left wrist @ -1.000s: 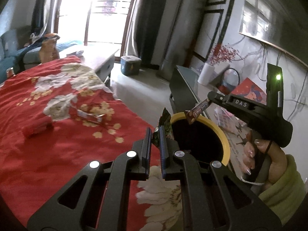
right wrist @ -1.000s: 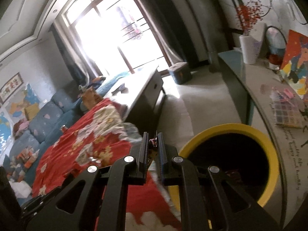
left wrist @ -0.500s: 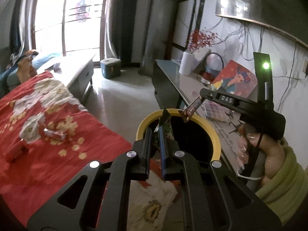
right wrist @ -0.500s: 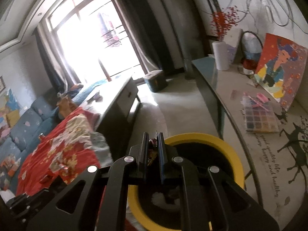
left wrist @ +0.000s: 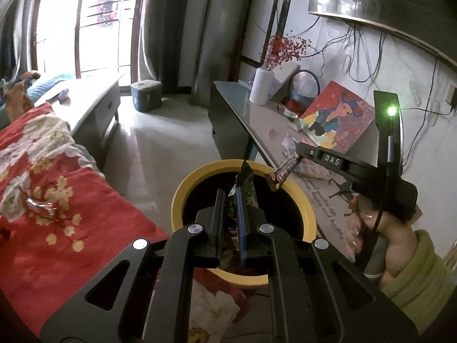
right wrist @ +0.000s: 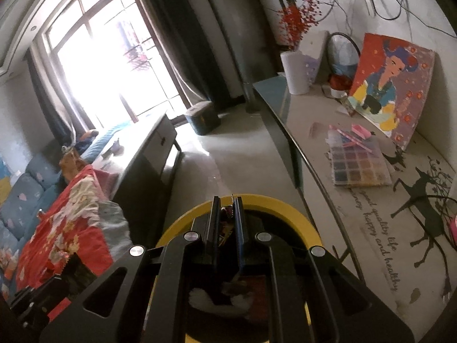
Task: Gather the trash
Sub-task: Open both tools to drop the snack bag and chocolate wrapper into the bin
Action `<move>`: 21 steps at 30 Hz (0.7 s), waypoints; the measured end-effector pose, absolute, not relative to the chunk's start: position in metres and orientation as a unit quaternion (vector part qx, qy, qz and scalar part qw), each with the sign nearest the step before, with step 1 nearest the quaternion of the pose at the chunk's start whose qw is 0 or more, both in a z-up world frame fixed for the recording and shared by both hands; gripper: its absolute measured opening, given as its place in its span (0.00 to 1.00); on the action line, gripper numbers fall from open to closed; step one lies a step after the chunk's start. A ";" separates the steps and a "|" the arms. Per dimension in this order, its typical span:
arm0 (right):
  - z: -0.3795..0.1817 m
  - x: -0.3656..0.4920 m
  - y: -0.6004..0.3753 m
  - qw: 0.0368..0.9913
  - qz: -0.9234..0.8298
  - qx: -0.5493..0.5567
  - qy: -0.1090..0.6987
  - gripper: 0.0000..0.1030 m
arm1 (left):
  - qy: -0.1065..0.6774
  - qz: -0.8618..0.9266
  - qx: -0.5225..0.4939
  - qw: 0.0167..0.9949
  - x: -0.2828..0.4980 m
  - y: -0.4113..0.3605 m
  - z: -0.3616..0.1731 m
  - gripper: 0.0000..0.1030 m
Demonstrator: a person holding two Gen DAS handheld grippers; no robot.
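Observation:
A yellow-rimmed black trash bin (left wrist: pixel 297 197) stands between the red-covered table and the sideboard. My left gripper (left wrist: pixel 230 197) is shut on a green snack wrapper (left wrist: pixel 245 183) and holds it over the bin's mouth. My right gripper (left wrist: pixel 297 160) shows in the left wrist view, shut on a brown candy bar wrapper (left wrist: pixel 281 174) above the bin's far right rim. In the right wrist view my right gripper (right wrist: pixel 227 208) holds that wrapper (right wrist: pixel 227 214) above the bin (right wrist: pixel 274 203), with trash visible inside. A foil wrapper (left wrist: pixel 40 207) lies on the red cloth.
The red floral tablecloth (left wrist: pixel 57 200) covers the table at left. A dark sideboard (left wrist: pixel 251 120) at right carries a white vase (left wrist: pixel 261 85), a painting (left wrist: pixel 340 123) and a bead box (right wrist: pixel 360 168). A low cabinet (left wrist: pixel 94 100) and a teal box (left wrist: pixel 145 94) stand farther back.
Both grippers have moved right from the table to above the bin, each still holding its wrapper. The bin now fills the lower centre of both views.

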State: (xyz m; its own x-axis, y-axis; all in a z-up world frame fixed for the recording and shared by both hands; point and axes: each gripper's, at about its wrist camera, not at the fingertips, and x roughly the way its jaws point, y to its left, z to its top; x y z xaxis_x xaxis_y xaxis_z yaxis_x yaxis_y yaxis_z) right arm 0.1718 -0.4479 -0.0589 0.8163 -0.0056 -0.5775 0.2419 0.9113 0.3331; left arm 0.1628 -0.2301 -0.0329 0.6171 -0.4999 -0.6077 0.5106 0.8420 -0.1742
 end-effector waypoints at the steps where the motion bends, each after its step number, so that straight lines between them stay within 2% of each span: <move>1: -0.061 0.172 -0.450 0.931 -0.068 0.202 0.297 0.09 | 0.337 -0.281 0.008 0.899 0.164 -0.232 -0.035 0.04; 14: -0.079 0.178 -0.465 0.919 -0.068 0.224 0.317 0.10 | 0.363 -0.292 0.006 0.885 0.184 -0.254 -0.060 0.04; 16: -0.081 0.179 -0.465 0.918 -0.065 0.226 0.321 0.14 | 0.366 -0.294 0.003 0.883 0.187 -0.255 -0.062 0.04; 18: -0.082 0.179 -0.466 0.916 -0.066 0.230 0.321 0.26 | 0.368 -0.294 0.004 0.882 0.189 -0.257 -0.063 0.06; 19: -0.082 0.179 -0.466 0.916 -0.066 0.231 0.320 0.28 | 0.369 -0.294 0.004 0.882 0.190 -0.257 -0.064 0.12; 20: -0.082 0.179 -0.466 0.916 -0.066 0.230 0.321 0.31 | 0.371 -0.293 0.002 0.881 0.190 -0.258 -0.064 0.25; 21: -0.082 0.178 -0.466 0.917 -0.066 0.230 0.320 0.35 | 0.371 -0.292 -0.001 0.881 0.190 -0.257 -0.063 0.33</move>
